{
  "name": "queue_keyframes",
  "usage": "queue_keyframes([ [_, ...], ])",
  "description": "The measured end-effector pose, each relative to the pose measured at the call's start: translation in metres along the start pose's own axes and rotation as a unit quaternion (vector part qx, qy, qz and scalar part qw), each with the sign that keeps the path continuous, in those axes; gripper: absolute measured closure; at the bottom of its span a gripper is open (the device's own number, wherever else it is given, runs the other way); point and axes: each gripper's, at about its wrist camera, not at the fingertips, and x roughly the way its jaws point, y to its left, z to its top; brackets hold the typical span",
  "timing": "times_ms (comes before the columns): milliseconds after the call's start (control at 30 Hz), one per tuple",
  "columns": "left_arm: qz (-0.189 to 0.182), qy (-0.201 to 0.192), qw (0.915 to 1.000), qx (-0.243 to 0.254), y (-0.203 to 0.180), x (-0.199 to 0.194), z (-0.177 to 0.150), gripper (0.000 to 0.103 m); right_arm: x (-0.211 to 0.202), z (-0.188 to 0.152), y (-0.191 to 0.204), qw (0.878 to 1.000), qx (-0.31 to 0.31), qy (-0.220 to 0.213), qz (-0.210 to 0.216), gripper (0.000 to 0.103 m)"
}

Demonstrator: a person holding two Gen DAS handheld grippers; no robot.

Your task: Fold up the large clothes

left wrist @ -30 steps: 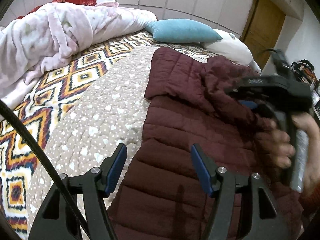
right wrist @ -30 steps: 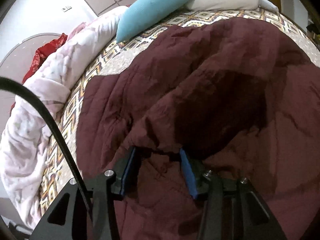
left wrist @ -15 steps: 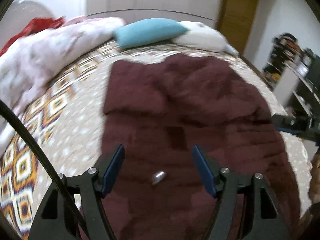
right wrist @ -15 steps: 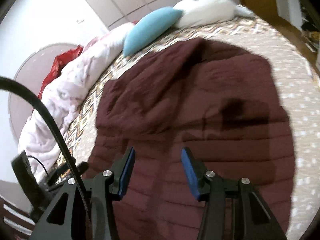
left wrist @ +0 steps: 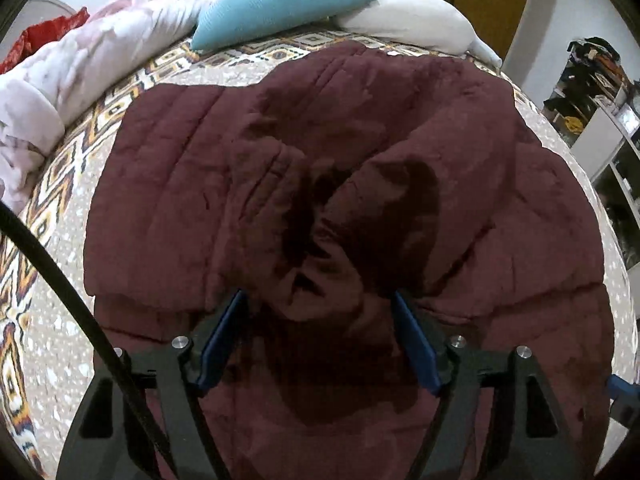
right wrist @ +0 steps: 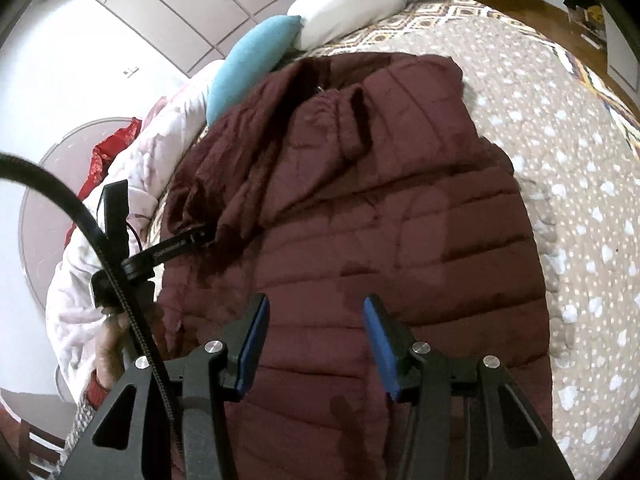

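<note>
A bedroom: a bed covered by a beige quilted bedspread with pale heart-like spots [right wrist: 576,200] and a border of orange, white and dark diamond patterning [left wrist: 52,176], set before a wall of pale panelled cupboards [right wrist: 168,8]. At the head of the bed lie a teal, elongated cushion [left wrist: 280,4] and, touching it, a white plush pillow [left wrist: 408,20]; along the left side lies a rumpled pale pink blanket [left wrist: 80,64], with a red cloth [right wrist: 108,152] beyond it. A wooden door [left wrist: 488,4] and cluttered shelving [left wrist: 588,92] stand at the right of the left wrist view.

The dark maroon quilted puffer jacket [right wrist: 400,240] lies spread over the middle of the bedspread, its lower part flat and its upper part bunched in folds toward the cushions.

Left gripper [left wrist: 318,300]: blue-padded fingers [left wrist: 224,332] spread wide, with a raised, crumpled fold of the jacket lying between them; the tips are sunk in fabric, and whether the pads press it cannot be told. In the right wrist view this gripper [right wrist: 200,236] reaches into the jacket's left edge, carried by the person's left hand [right wrist: 116,344].

Right gripper [right wrist: 316,312]: blue pads [right wrist: 254,340] apart and released, holding nothing, poised over the jacket's flat lower panel.
</note>
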Motion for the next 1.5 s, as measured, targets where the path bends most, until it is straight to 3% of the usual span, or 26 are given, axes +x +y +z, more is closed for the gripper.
queue_keyframes([
  [100,0.017,-0.012,0.9997,0.01,-0.006,-0.011,-0.006,0.028,0.002,-0.002,-0.002,1.0,0.002,-0.003,-0.004,0.05],
  [367,-0.006,-0.044,0.9988,0.019,-0.008,-0.091,-0.063,0.028,-0.023,-0.023,0.023,0.999,-0.034,-0.018,-0.021,0.049],
  [633,0.017,-0.1,0.994,0.041,-0.017,-0.18,-0.134,0.028,-0.091,-0.066,0.029,0.995,-0.061,-0.06,-0.053,0.046],
  [900,0.01,-0.145,0.9887,0.038,-0.018,-0.243,-0.18,0.028,-0.152,-0.109,0.021,0.989,-0.07,-0.101,-0.087,0.044],
  [1133,0.024,-0.17,0.9841,0.043,-0.021,-0.27,-0.204,0.028,-0.18,-0.142,0.012,0.983,-0.066,-0.124,-0.119,0.042],
  [1333,0.039,-0.176,0.9826,0.043,-0.013,-0.28,-0.221,0.028,-0.189,-0.168,0.002,0.973,-0.08,-0.13,-0.171,0.041],
  [1500,0.047,-0.171,0.9837,0.029,0.003,-0.281,-0.233,0.028,-0.198,-0.183,-0.026,0.975,-0.038,-0.128,-0.176,0.04],
])
